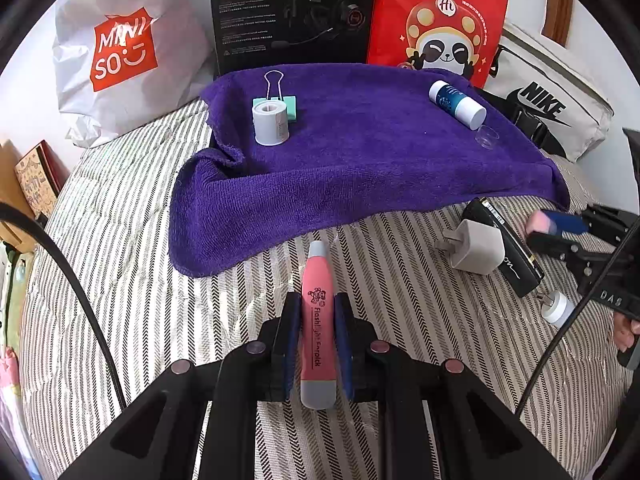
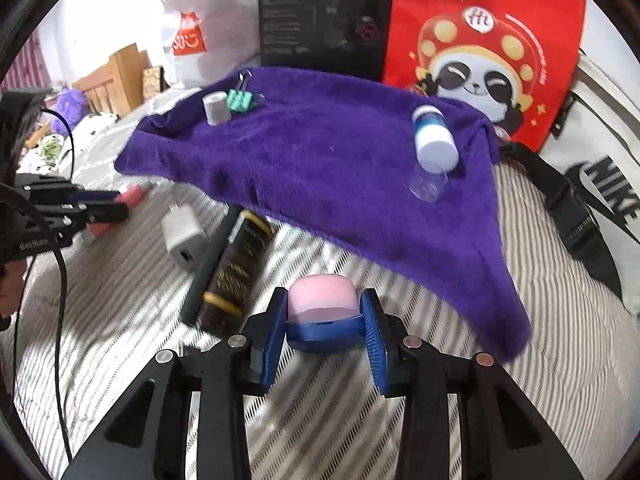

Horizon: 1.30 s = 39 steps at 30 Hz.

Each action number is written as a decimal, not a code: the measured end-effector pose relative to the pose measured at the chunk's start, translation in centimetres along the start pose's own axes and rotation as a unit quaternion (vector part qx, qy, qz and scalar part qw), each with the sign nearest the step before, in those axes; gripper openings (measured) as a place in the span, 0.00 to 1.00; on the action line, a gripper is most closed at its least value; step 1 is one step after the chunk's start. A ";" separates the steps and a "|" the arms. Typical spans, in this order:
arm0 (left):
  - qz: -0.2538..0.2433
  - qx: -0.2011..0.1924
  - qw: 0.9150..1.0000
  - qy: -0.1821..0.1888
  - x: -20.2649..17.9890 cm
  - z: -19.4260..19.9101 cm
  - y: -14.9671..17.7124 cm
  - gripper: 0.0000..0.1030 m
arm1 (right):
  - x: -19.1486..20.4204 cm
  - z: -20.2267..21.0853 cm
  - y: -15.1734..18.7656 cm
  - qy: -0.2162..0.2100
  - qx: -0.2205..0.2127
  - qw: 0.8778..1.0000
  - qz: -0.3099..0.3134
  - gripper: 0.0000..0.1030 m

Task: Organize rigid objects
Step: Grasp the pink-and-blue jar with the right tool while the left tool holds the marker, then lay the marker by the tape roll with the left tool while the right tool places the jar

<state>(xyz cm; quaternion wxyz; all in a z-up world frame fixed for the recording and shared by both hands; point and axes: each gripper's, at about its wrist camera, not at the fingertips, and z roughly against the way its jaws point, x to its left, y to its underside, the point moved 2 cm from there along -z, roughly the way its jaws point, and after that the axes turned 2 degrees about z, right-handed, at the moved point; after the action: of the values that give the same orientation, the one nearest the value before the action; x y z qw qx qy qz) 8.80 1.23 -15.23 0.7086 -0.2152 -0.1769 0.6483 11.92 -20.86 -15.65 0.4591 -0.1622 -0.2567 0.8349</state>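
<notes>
My left gripper (image 1: 318, 299) is shut on a pink and grey flashlight earpick (image 1: 318, 320), which points toward the purple towel (image 1: 360, 152) and lies low over the striped bedcover. My right gripper (image 2: 325, 309) is shut on a pink and blue block (image 2: 320, 294), its pads against the blue base, just in front of the towel's near edge. On the towel stand a white tape roll (image 1: 271, 122) and a teal binder clip (image 1: 280, 98). A blue and white bottle (image 1: 458, 104) lies there beside a clear cap (image 1: 488, 136).
A white charger (image 1: 474, 250), a long black box (image 1: 504, 248) and a small white plug (image 1: 558, 308) lie on the striped bedcover (image 1: 120, 240). Behind the towel stand a white shopping bag (image 1: 120, 48), a black carton (image 1: 292, 12), a red panda bag (image 1: 440, 20) and a Nike bag (image 1: 548, 104).
</notes>
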 end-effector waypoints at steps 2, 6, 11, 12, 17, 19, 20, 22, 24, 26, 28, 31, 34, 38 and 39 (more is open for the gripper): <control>-0.003 -0.002 1.000 -0.001 -0.1 0.0 0.0 0.16 | -0.1 0.1 0.4 0.003 -0.003 1.000 -0.007 0.35; -0.004 -0.007 1.000 0.005 0.0 0.1 0.1 0.16 | -0.1 0.1 0.6 0.010 -0.010 1.000 -0.022 0.35; -0.001 -0.004 1.000 0.015 0.2 0.1 0.0 0.16 | -0.1 0.0 0.6 0.014 -0.009 0.999 -0.034 0.35; 0.002 -0.003 1.000 0.019 0.4 0.1 0.0 0.16 | -0.1 0.0 0.5 0.015 -0.005 0.999 -0.035 0.35; 0.019 0.002 0.999 0.033 1.0 0.4 0.0 0.16 | -0.1 0.9 0.5 0.021 -0.002 0.999 -0.038 0.35; 0.017 0.002 0.999 0.029 1.1 0.7 0.0 0.16 | -0.2 1.5 0.5 0.017 -0.007 0.999 -0.042 0.35; 0.017 0.002 0.999 0.027 1.2 0.8 -0.1 0.16 | -0.2 1.7 0.4 0.018 -0.009 0.999 -0.043 0.35; 0.017 0.000 1.000 0.026 1.3 1.1 -0.2 0.16 | -0.3 2.1 0.3 0.018 -0.012 0.999 -0.044 0.35; 0.016 -0.004 1.000 0.026 1.4 1.5 -0.4 0.16 | -0.5 2.3 0.1 0.014 -0.014 0.999 -0.049 0.35; 0.015 -0.007 0.999 0.030 1.4 1.7 -0.7 0.16 | -0.6 2.6 -0.2 0.007 -0.020 0.998 -0.054 0.35; 0.015 -0.011 0.999 0.032 1.6 2.0 -1.0 0.16 | -0.8 2.9 -0.5 0.000 -0.025 0.998 -0.060 0.35; 0.014 -0.018 0.999 0.035 1.8 2.5 -1.5 0.16 | -1.3 3.5 -1.2 -0.003 -0.033 0.997 -0.068 0.35; 0.011 -0.027 0.999 0.037 1.9 2.9 -2.3 0.16 | -2.1 3.9 -1.9 -0.007 -0.044 0.996 -0.078 0.35; 0.012 -0.037 0.998 0.044 2.3 3.3 -3.8 0.16 | -3.2 4.0 -3.1 0.007 -0.048 0.995 -0.085 0.35; 0.010 -0.040 0.998 0.043 2.2 3.4 -4.2 0.16 | -3.5 4.0 -3.3 0.009 -0.049 0.995 -0.087 0.35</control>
<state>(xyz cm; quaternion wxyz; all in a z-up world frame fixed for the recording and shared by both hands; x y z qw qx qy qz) 10.76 3.44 -10.22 0.7001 -0.2728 -0.1699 0.6376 14.00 -23.45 -10.37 0.5233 -0.1694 -0.3065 0.7769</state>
